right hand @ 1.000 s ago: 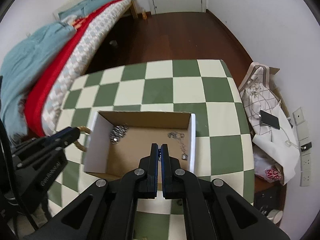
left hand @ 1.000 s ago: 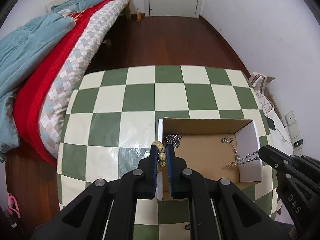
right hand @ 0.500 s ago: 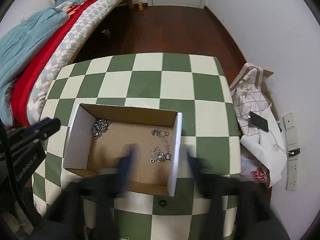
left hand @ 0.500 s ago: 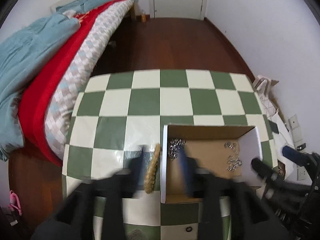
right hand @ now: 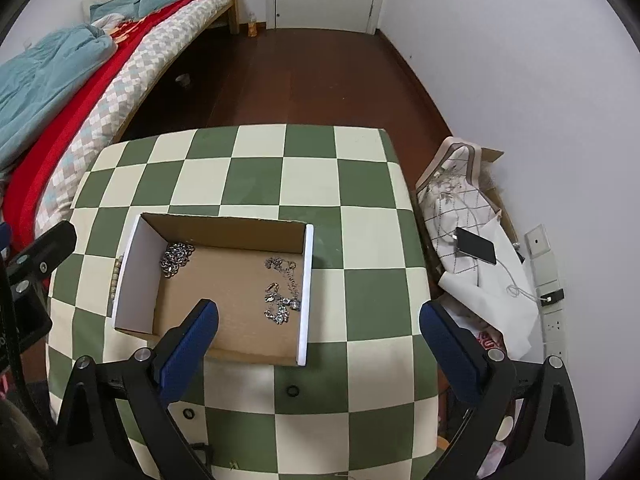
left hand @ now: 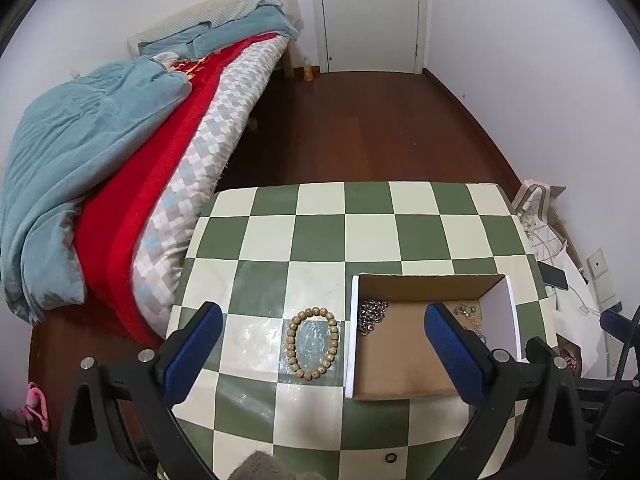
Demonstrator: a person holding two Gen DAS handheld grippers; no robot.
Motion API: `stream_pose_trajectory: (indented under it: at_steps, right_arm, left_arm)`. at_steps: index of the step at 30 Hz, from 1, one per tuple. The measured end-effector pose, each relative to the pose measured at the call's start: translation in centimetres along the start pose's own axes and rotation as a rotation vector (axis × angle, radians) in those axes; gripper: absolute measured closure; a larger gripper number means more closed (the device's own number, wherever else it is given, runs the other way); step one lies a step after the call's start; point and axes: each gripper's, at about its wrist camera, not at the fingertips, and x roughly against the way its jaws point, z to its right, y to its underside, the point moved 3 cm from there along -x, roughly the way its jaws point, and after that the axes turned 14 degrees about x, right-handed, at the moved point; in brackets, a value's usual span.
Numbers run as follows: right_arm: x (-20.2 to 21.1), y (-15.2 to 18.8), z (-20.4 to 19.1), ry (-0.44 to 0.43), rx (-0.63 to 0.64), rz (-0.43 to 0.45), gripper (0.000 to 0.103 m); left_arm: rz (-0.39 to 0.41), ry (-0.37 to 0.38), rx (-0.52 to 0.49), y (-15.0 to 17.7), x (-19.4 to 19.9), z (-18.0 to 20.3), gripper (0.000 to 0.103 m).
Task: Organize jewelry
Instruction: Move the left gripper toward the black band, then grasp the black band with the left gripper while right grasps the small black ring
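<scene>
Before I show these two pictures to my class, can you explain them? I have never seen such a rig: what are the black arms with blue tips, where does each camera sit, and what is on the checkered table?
No robot here: a person holds a two-finger gripper in each hand, each with a camera looking along its fingers. One picture is from the left gripper, the other from the right gripper. Both are open and hold nothing. On the checkered table stands an open cardboard box holding a silver chain bundle and a silver necklace. A wooden bead bracelet lies on the table just outside the box's left wall.
</scene>
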Motion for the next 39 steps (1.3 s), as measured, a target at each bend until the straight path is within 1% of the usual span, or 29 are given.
stream_pose_trajectory:
  at_steps: [7, 16, 21, 24, 26, 29, 31, 34, 35, 36, 37, 38, 39]
  right_arm:
    - [2.3, 1.3, 0.1, 0.025, -0.024, 0.039, 0.001]
    - [6.3, 3.3, -0.1, 0.051, -0.049, 0.107, 0.001]
    - [9.0, 4.9, -0.2, 0.041, -0.08, 0.156, 0.001]
    - [10.4, 6.4, -0.4, 0.021, -0.108, 0.176, 0.001]
    - [11.0, 7.6, -0.5, 0.003, -0.124, 0.177, 0.001]
    - [10.9, 9.6, -0.7, -0.02, -0.141, 0.162, 0.001]
    - [10.3, 11.0, -0.9, -0.027, -0.145, 0.139, 0.001]
    - [8.2, 13.1, -0.9, -0.044, -0.158, 0.072, 0.002]
    - [7.4, 13.7, -0.9, -0.052, -0.162, 0.051, 0.009]
    - [6.5, 14.5, -0.9, -0.058, -0.163, 0.027, 0.019]
    - [5.8, 15.0, -0.9, -0.061, -0.163, 0.008, 0.024]
    - [4.9, 15.5, -0.9, -0.064, -0.163, -0.011, 0.029]
    - [4.2, 16.0, -0.7, -0.069, -0.168, -0.028, 0.029]
  left_arm:
    - [0.039, -0.026, -0.001, 1.0, 2.4, -1.0, 0.0]
    - [0.088, -0.021, -0.004, 2.6, 6.1, -2.6, 0.0]
    - [0.135, -0.008, 0.004, 3.4, 8.9, -3.9, 0.0]
    - [0.146, -0.001, 0.0, 4.3, 10.1, -4.7, 0.0]
    - [0.131, -0.002, -0.008, 5.7, 10.3, -5.4, 0.0]
    - [0.091, -0.017, -0.039, 8.2, 9.5, -5.7, 0.0]
    - [0.037, -0.031, -0.073, 10.4, 8.0, -5.5, 0.0]
    - [-0.061, -0.048, -0.135, 13.9, 4.8, -4.3, 0.0]
    - [-0.079, -0.049, -0.15, 14.6, 4.2, -4.0, 0.001]
    - [-0.112, -0.054, -0.171, 15.8, 2.9, -3.5, 0.001]
    - [-0.131, -0.054, -0.181, 16.5, 2.3, -3.1, 0.001]
    - [-0.169, -0.053, -0.202, 17.5, 1.1, -2.5, 0.001]
    - [-0.191, -0.053, -0.214, 18.2, 0.4, -2.1, 0.001]
